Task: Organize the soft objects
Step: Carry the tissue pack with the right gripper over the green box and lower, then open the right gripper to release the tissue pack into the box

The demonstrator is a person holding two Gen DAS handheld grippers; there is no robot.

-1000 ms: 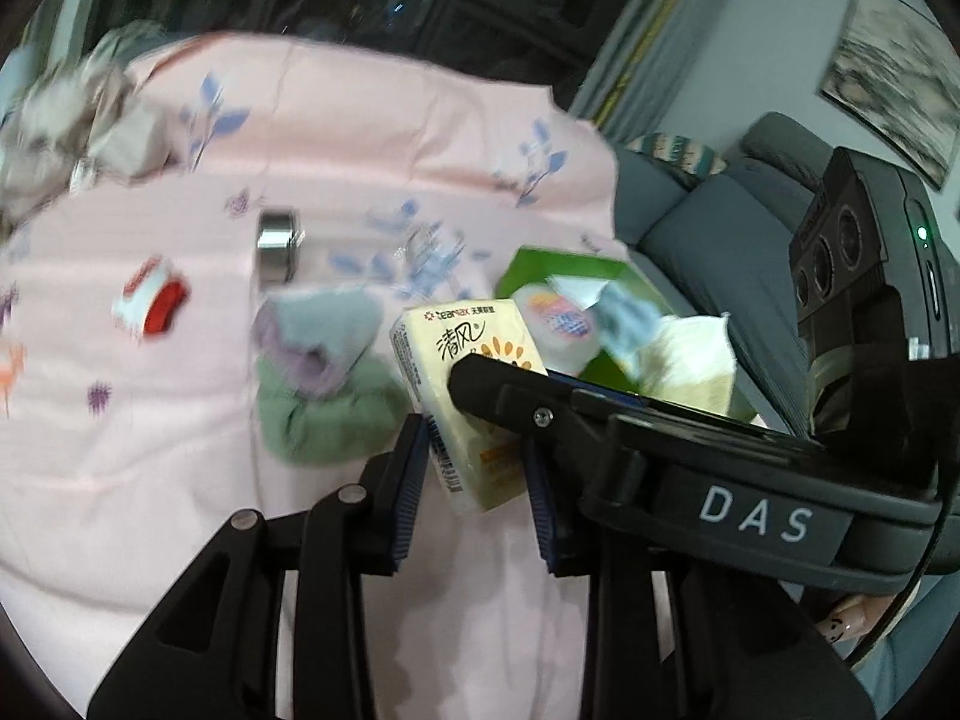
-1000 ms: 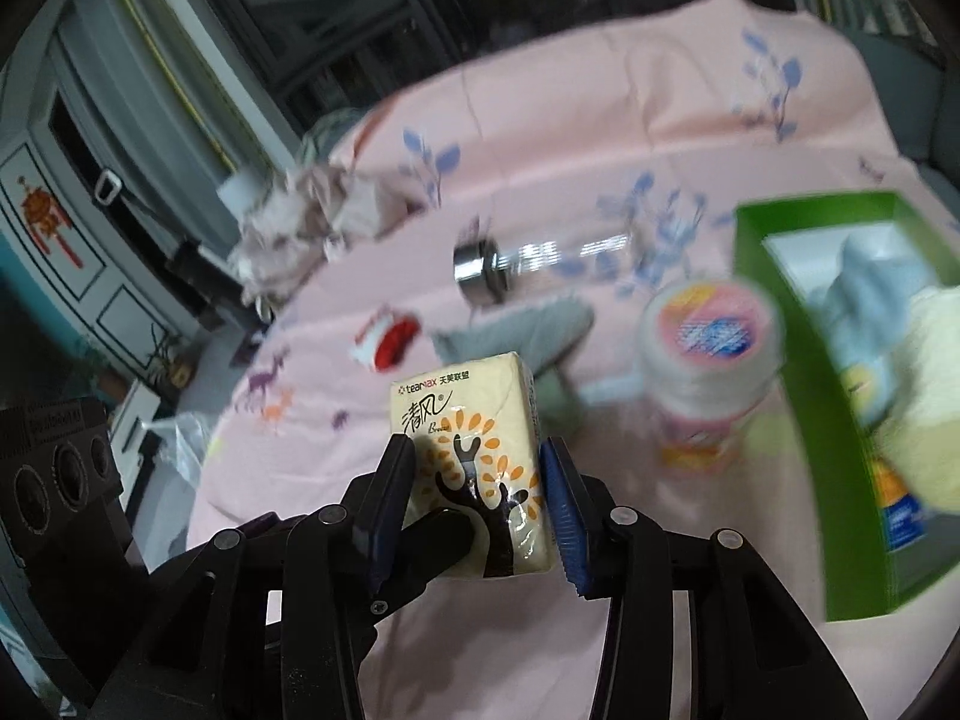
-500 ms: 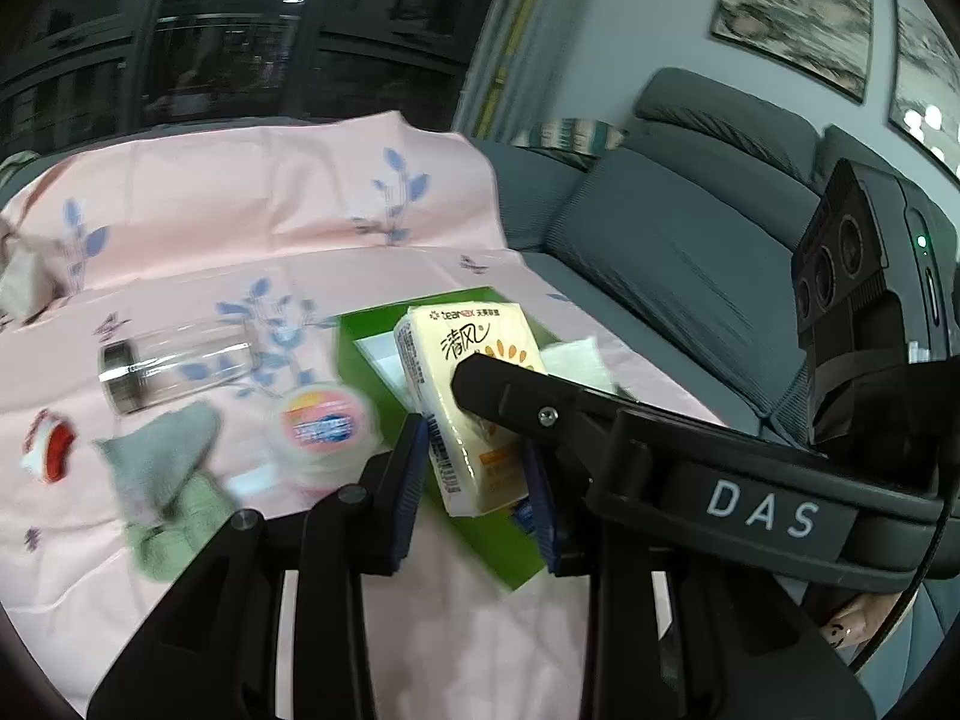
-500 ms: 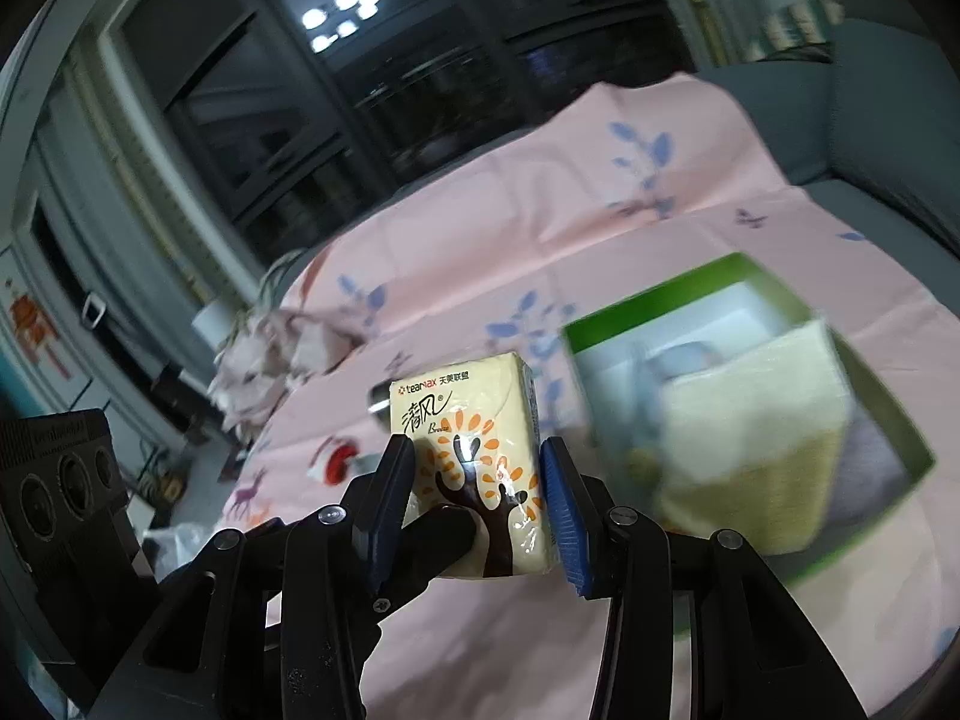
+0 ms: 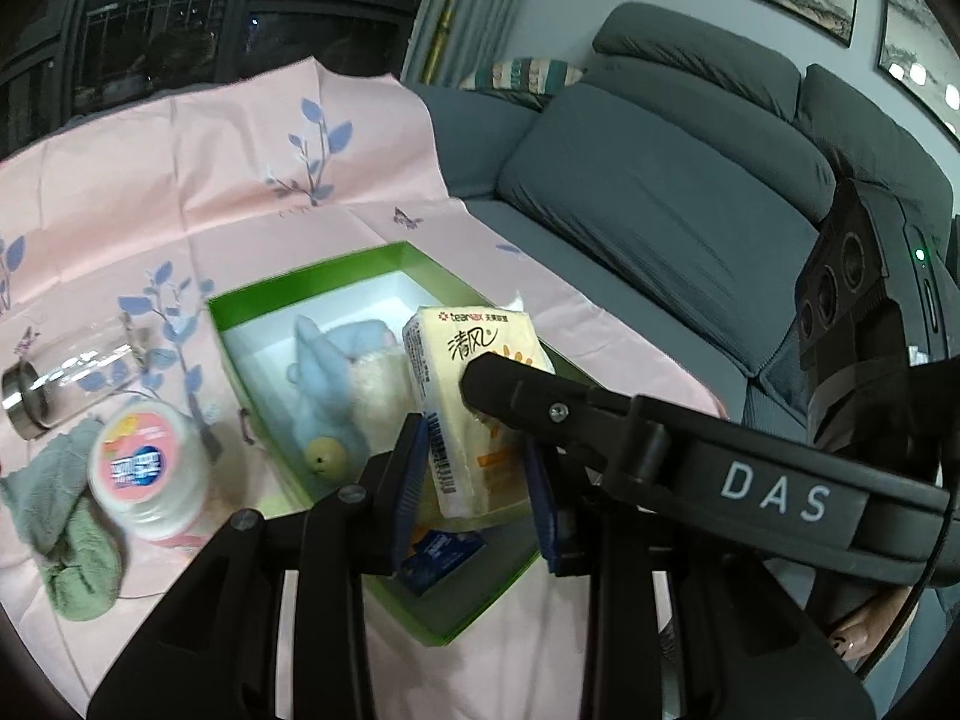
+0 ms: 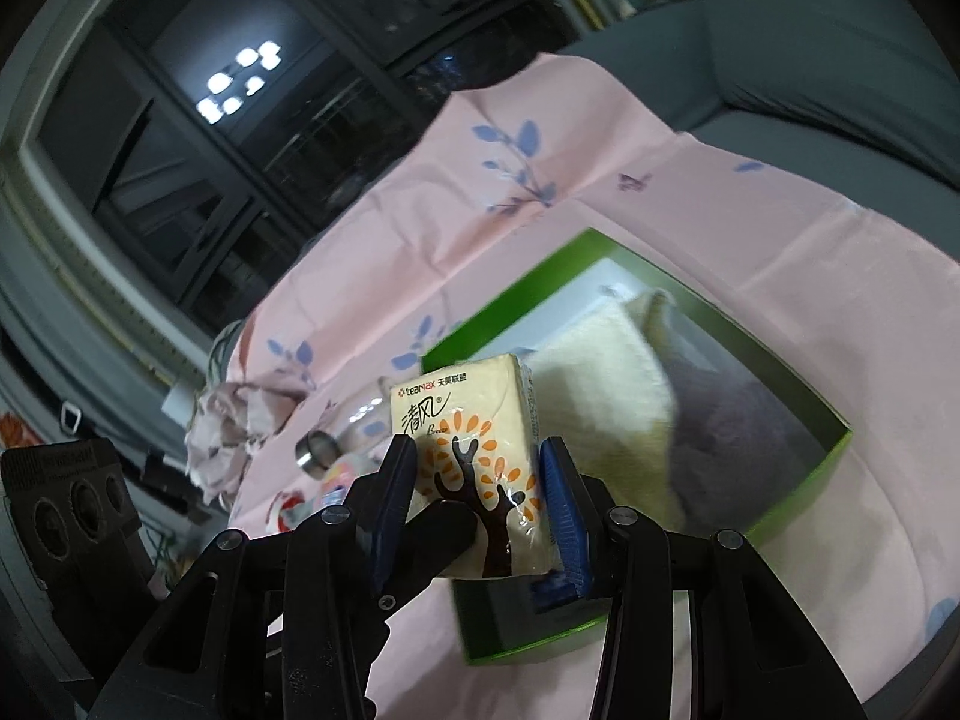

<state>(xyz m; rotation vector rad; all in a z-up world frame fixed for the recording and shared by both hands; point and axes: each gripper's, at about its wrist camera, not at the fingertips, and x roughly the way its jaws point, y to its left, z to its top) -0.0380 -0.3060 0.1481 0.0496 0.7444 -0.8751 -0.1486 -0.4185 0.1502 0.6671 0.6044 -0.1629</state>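
Both the left gripper (image 5: 474, 474) and right gripper (image 6: 477, 504) clamp 1 tissue pack (image 6: 474, 468) over the green box (image 5: 336, 276); light, squashy, slick wrap, so grip flat sides mid-pack

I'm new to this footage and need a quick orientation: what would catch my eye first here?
A yellow tissue pack fills the centre, pinched by both the left gripper and the right gripper. Just behind it, a green box sits open on the pink floral cloth, with a blue plush toy and a cream towel inside.
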